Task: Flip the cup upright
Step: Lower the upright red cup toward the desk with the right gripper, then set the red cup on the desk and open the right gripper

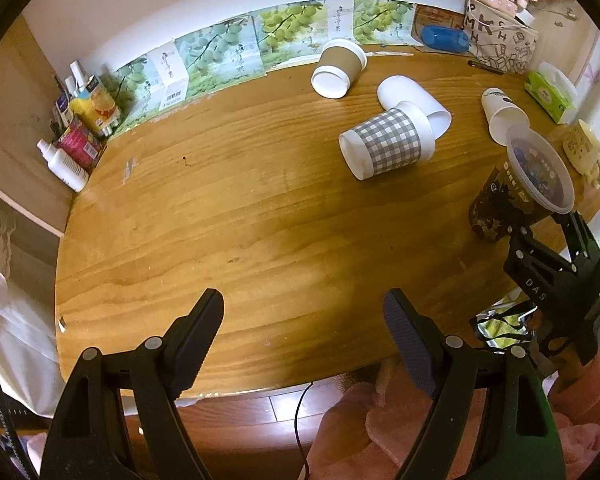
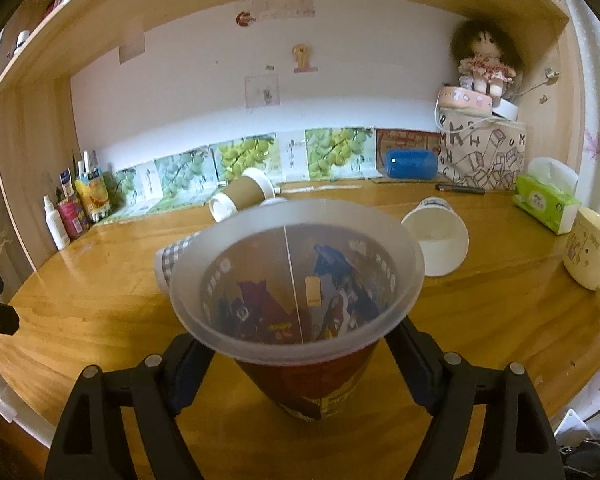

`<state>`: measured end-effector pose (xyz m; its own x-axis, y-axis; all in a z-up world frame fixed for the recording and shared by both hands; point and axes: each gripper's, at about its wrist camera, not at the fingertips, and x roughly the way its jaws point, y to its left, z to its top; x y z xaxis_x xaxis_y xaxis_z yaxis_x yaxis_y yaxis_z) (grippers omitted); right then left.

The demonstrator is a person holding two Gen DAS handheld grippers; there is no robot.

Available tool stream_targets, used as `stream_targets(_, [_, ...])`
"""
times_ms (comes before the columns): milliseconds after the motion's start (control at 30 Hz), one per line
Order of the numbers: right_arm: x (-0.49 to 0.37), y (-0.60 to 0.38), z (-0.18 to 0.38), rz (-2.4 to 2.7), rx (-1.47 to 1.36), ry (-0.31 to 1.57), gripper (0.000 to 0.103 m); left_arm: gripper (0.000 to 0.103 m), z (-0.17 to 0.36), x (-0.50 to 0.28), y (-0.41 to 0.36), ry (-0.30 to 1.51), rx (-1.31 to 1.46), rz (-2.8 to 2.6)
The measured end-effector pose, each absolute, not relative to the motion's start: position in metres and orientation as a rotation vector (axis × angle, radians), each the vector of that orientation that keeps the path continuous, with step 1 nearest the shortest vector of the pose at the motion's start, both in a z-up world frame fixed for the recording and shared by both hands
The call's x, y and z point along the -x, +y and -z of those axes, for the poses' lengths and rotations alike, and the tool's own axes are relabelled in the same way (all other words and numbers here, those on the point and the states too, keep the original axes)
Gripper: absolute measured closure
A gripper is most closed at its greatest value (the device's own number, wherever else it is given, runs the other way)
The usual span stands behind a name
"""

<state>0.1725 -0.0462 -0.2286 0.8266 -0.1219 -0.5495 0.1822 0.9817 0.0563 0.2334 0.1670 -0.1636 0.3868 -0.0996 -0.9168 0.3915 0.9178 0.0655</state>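
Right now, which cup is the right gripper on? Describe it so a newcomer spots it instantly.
Start at the wooden table and go to its right end, where the right gripper is. Between its fingers is the dark printed cup, rim tilted toward the camera. Unlike the checked cup and brown-sleeved cup, it has a translucent plastic rim.

Surface (image 1: 228, 216): honey-brown wood grain. Held cup (image 2: 300, 292): translucent frosted wall, dark red-brown print with blue, red and yellow patches. Checked cup (image 1: 388, 148): grey-and-white gingham sleeve, white ends. Sleeved cup (image 1: 340, 66): plain tan sleeve, white rim and base. Plain cup (image 1: 414, 100): white. Tissue box (image 2: 548, 204): green and white. Mug (image 2: 590, 248): pale cream. Grippers: black.
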Motion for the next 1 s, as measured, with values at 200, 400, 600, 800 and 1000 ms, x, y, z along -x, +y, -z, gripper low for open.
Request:
stream_targets(200, [-0.174,-0.049,0.237,0.142,-0.104,0.689,0.019,0.018,0.168,-0.234,0.169,1.167,-0.223,0.295])
stream_targets(400, [-0.166,-0.055,0.245,0.092,-0.109,0.830,0.019,0.018,0.177,-0.229,0.159,1.213,-0.155,0.285])
stream_targets(600, [-0.153,-0.063,0.240,0.053,-0.089,0.967,0.019,0.018,0.180,-0.220,0.139,1.235,-0.099,0.269])
stream_targets(800, [-0.136,-0.080,0.199,0.058,-0.072,1.031,0.011,0.018,0.173,-0.211,0.133,1.232,0.019,0.201])
stream_targets(1000, [-0.112,-0.089,0.148,0.041,-0.019,1.036,0.000,0.018,0.147,-0.190,0.119,1.223,0.002,0.179])
